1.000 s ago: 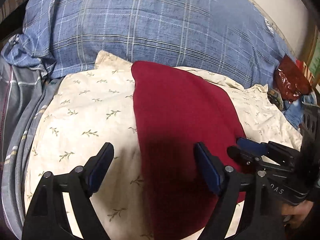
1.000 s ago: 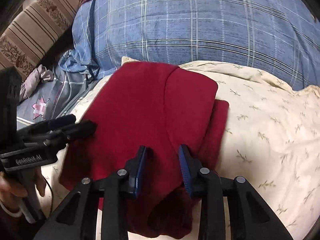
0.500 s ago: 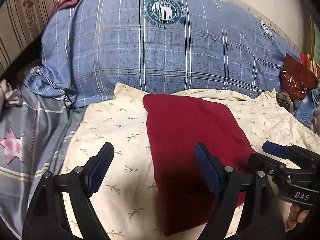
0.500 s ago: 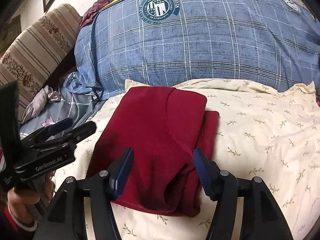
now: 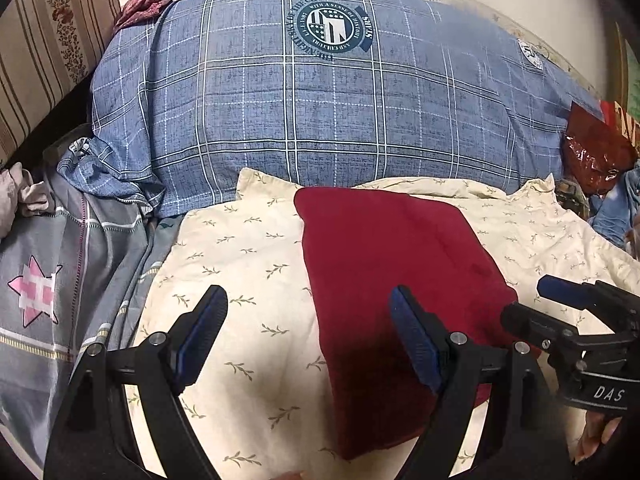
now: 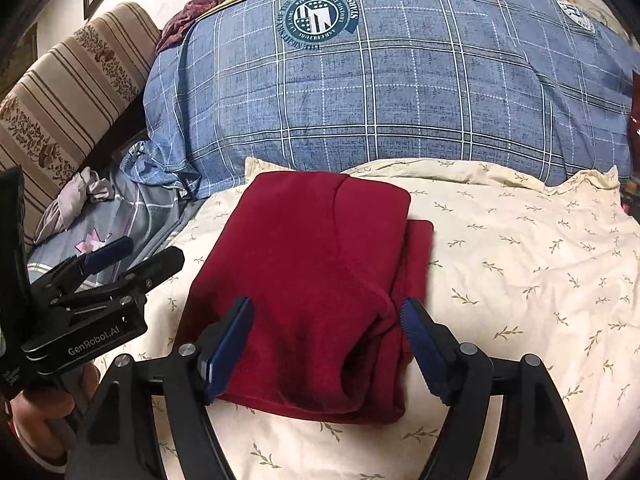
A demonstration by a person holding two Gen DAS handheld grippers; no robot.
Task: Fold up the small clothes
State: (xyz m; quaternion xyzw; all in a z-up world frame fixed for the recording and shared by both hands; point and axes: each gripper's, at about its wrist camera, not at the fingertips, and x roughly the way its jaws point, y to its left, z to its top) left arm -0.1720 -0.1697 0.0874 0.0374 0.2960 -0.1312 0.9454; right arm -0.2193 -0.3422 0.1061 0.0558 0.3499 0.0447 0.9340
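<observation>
A dark red garment (image 5: 392,264) lies folded into a compact rectangle on a cream leaf-print cloth (image 5: 248,256); in the right wrist view it (image 6: 304,272) shows layered folds along its right side. My left gripper (image 5: 308,336) is open and empty, held above the garment's left edge. My right gripper (image 6: 326,344) is open and empty, held above the garment's near edge. Each gripper shows in the other's view: the right one (image 5: 552,300) and the left one (image 6: 132,256).
A large blue plaid pillow (image 5: 328,96) rises behind the cloth. A grey bedsheet with a pink star (image 5: 36,296) lies to the left, and a striped cushion (image 6: 68,92) beyond it. A red plastic bag (image 5: 596,152) sits at the right.
My right gripper opened from nearly shut on the garment's edge and let it go. Both grippers pulled back and up from the garment, which now lies folded and free.
</observation>
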